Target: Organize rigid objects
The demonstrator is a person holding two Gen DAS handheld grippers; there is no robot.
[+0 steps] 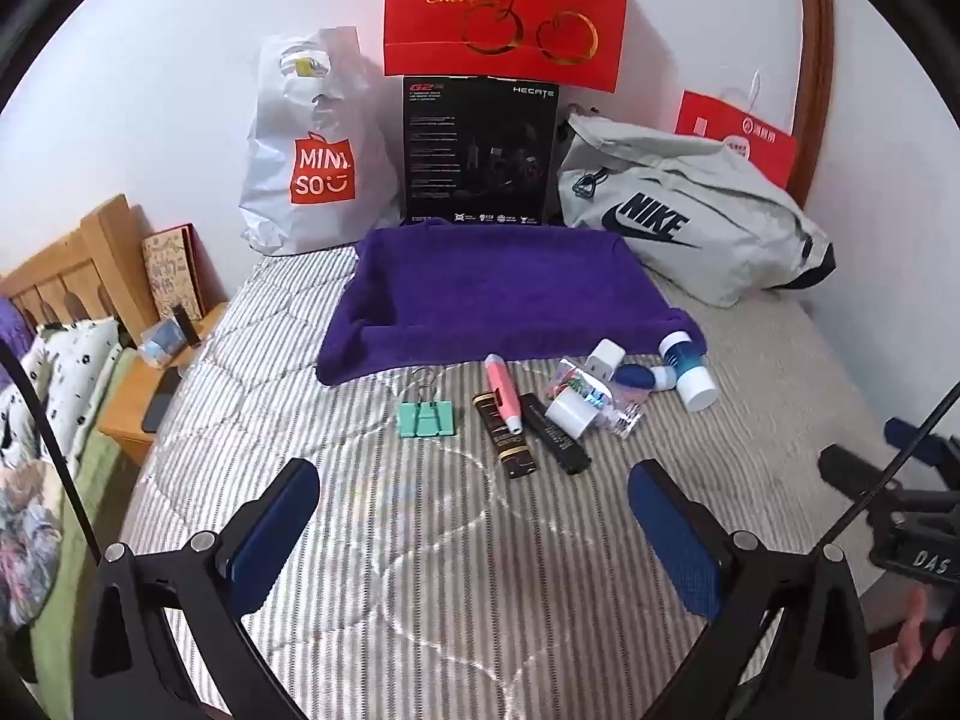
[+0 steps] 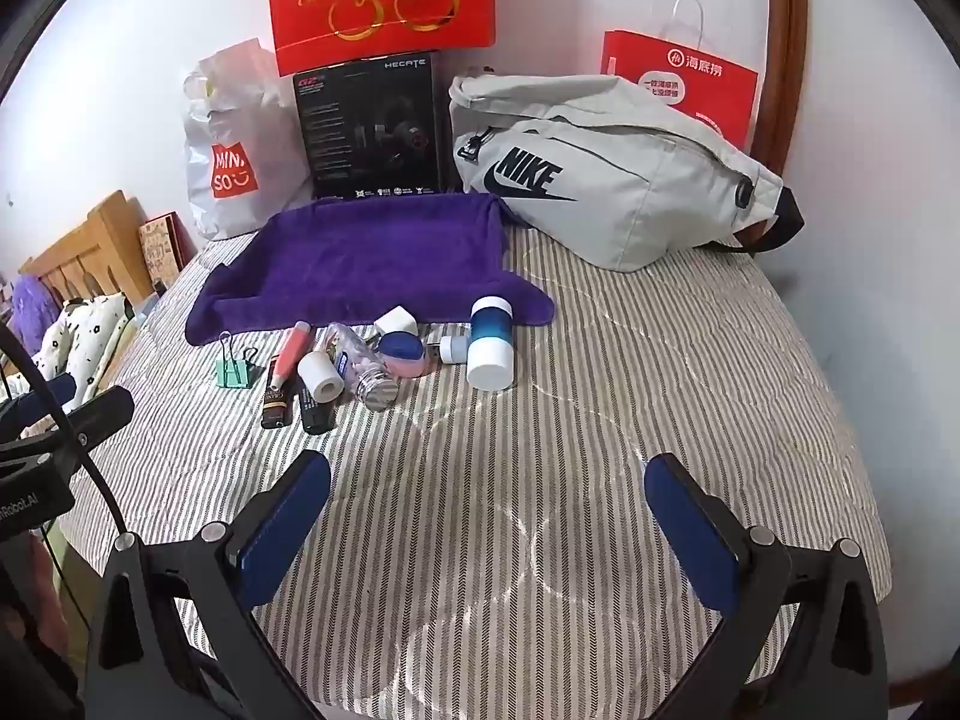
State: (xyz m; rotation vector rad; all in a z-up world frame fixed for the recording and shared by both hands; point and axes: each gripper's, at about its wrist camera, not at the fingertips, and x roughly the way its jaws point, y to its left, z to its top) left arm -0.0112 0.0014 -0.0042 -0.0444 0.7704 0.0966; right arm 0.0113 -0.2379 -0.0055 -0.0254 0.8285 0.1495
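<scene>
A cluster of small objects lies on the striped bed in front of a purple towel (image 1: pixel 504 294) (image 2: pixel 372 252): a green binder clip (image 1: pixel 427 418) (image 2: pixel 233 373), a pink tube (image 1: pixel 503 391) (image 2: pixel 289 355), a brown tube (image 1: pixel 510 438) (image 2: pixel 277 405), a black tube (image 1: pixel 555 435) (image 2: pixel 315 411), white plugs (image 1: pixel 606 358) (image 2: pixel 320 376), a clear bottle (image 2: pixel 363 369) and a blue-and-white bottle (image 1: pixel 687 369) (image 2: pixel 491 342). My left gripper (image 1: pixel 474 531) is open and empty, short of the clip and tubes. My right gripper (image 2: pixel 487 528) is open and empty, short of the bottle.
Against the wall stand a Miniso bag (image 1: pixel 312 150), a black box (image 1: pixel 480 150), red gift bags (image 1: pixel 504 6) (image 2: pixel 684 84) and a grey Nike bag (image 1: pixel 678 210) (image 2: pixel 600 168). A wooden headboard and nightstand (image 1: pixel 150 372) are at the left, with pillows (image 1: pixel 54 372).
</scene>
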